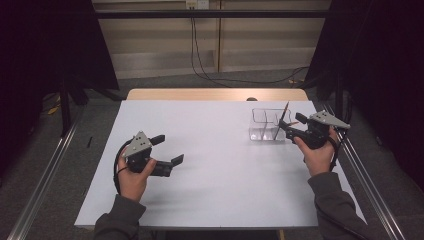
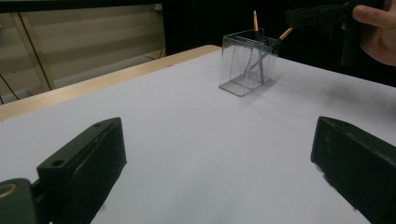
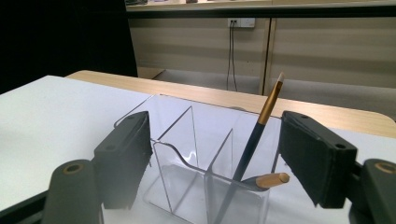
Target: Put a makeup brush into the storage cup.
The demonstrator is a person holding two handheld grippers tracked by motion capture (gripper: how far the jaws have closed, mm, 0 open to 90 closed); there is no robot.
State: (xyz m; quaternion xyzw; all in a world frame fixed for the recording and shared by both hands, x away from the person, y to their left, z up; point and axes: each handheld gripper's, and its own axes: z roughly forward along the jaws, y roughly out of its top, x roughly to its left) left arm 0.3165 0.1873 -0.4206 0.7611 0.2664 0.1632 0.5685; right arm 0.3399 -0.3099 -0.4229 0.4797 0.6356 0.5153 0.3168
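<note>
High view showed the person's two sleeved forearms entering from the six o'clock edge of the white desk [image 1: 215, 165]. Nearest the camera, at about eight o'clock on the desk, the left hand-held gripper [image 1: 167, 152] hung just above the bare surface, its jaws spread wide with nothing between them and pointed toward three o'clock. Left gripper view confirmed it: both black jaws stood far apart at the bottom corners, with only white desk between them.

Farther back, at about two o'clock on the desk, the right hand-held gripper [image 1: 286, 125] was held at the near right side of a clear plastic organizer [image 1: 260, 131], a see-through box split by inner walls into compartments. Right gripper view looked straight over that box [image 3: 187, 154], and the jaws stood wide on either side of its upper part, their pads apart from the walls and gripping nothing. Between them, in the right-hand compartment of that view, a dark pencil-like brush with a gold ferrule [image 3: 259, 135] leaned upright, its pale tip tilted toward one o'clock. A second stick, with a tan end [image 3: 271, 179], lay lower across the same compartment's rim, pointing toward three o'clock.

Beyond the organizer ran the bare wooden edge of the desk [image 1: 215, 94], then the grey floor [image 1: 200, 80] with a trailing black cable [image 1: 210, 75].
</note>
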